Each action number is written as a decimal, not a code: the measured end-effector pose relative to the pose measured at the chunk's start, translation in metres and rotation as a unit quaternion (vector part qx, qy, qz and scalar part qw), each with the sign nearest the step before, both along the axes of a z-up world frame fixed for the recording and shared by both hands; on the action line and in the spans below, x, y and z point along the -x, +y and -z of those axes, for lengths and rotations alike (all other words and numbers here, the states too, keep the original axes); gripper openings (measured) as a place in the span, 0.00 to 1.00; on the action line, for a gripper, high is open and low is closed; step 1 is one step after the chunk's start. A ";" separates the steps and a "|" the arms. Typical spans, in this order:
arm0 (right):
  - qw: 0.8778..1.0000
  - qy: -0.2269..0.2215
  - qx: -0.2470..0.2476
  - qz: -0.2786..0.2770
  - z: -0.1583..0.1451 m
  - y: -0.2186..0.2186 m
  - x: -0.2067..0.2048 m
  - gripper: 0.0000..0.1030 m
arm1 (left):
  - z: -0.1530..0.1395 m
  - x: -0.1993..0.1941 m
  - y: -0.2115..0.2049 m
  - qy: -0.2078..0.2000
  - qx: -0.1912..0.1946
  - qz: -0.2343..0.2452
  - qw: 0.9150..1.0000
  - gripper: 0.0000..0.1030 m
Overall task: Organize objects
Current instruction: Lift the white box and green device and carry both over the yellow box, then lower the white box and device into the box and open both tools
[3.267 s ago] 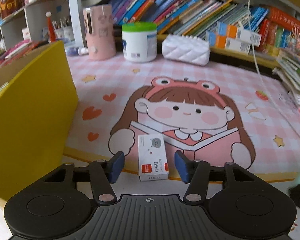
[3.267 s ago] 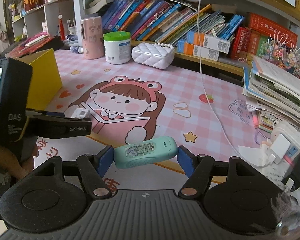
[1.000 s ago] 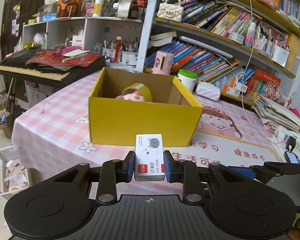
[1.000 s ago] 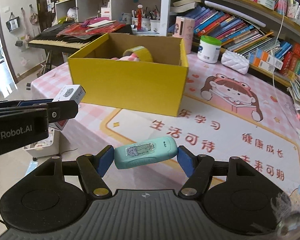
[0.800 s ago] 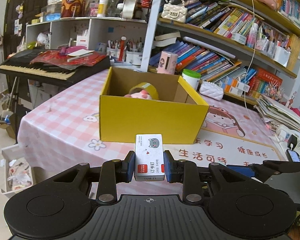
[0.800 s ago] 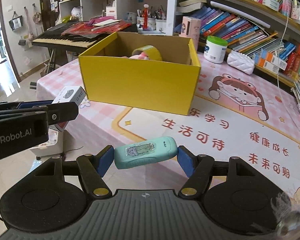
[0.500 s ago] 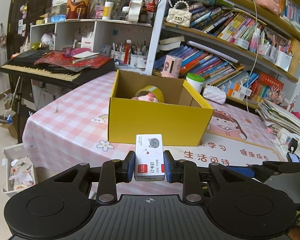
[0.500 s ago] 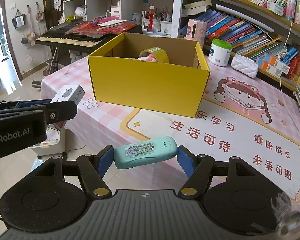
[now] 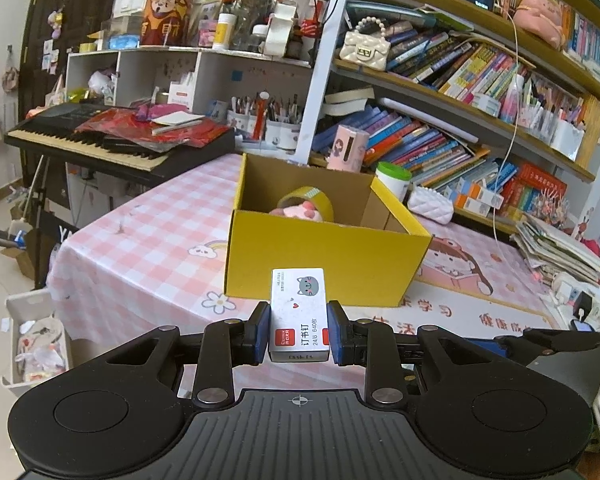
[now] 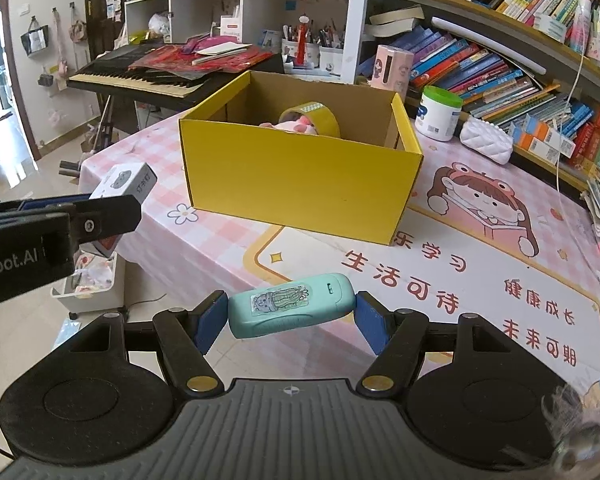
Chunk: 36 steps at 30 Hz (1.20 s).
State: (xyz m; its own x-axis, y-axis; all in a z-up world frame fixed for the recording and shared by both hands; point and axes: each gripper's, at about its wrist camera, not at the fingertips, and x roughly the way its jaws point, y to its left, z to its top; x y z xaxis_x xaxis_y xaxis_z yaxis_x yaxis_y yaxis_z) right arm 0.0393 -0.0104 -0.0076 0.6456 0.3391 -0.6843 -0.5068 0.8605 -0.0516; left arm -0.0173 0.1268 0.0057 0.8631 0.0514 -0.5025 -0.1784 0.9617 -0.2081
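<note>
My left gripper (image 9: 299, 330) is shut on a small white staple box (image 9: 299, 312) with a grey cat and a red label, held in the air in front of the table's near edge. It also shows at the left of the right wrist view (image 10: 124, 182). My right gripper (image 10: 290, 314) is shut on a mint-green oblong case (image 10: 292, 310) with a cactus sticker, held lengthwise above the table's front edge. An open yellow cardboard box (image 9: 324, 256) (image 10: 300, 176) stands on the table ahead of both grippers. It holds a roll of yellow tape (image 10: 312, 114) and a pink plush toy (image 10: 296, 126).
The table has a pink checked cloth and a cartoon girl mat (image 10: 484, 208). Behind the box stand a pink cup (image 10: 392, 66), a green-lidded white jar (image 10: 438, 114) and a white quilted purse (image 10: 486, 140). Bookshelves line the back and right. A keyboard (image 9: 100, 144) and a white bin (image 9: 36, 336) are at left.
Both grippers have pulled back from the mat with their objects held. Over the last second the yellow box has shifted right and drawn slightly nearer in both views.
</note>
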 end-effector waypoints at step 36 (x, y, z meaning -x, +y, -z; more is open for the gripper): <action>0.997 -0.065 0.002 -0.041 -0.020 0.032 -0.212 0.65 | -0.008 -0.178 0.008 -0.002 -0.023 -0.040 0.999 0.27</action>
State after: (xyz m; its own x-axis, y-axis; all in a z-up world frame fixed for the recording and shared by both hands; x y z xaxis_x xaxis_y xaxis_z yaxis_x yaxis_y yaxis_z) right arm 0.2509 0.0218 0.0125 0.6999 0.3908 -0.5978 -0.5634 0.8165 -0.1259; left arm 0.1607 0.1346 0.0132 0.8572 0.1430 -0.4946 -0.2538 0.9532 -0.1642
